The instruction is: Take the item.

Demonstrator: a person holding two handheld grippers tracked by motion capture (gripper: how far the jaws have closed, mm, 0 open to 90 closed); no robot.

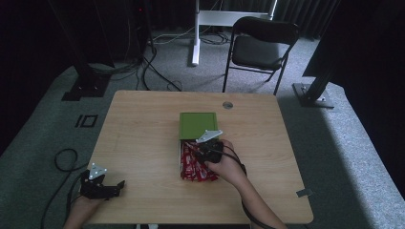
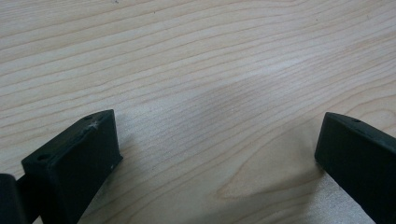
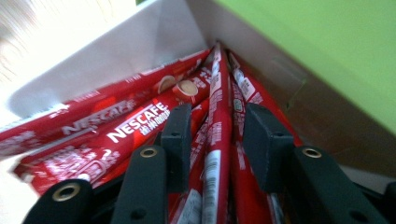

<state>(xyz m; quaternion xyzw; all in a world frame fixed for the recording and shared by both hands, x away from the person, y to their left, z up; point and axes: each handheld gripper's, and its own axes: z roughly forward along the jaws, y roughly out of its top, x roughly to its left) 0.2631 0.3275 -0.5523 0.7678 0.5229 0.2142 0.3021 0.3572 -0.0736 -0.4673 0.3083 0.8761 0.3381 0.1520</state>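
Several red Nescafe stick sachets lie in an open box at the table's middle, with its green lid standing up behind them. My right gripper reaches down into the sachets. In the right gripper view its jaws straddle one upright red sachet, with a small gap on each side, so the pads are not pressing it. The box's white wall and green lid close in around them. My left gripper rests at the table's front left corner, wide open over bare wood.
The wooden table has a round cable hole near its far edge. A black folding chair stands behind the table. Cables trail on the carpet at the left.
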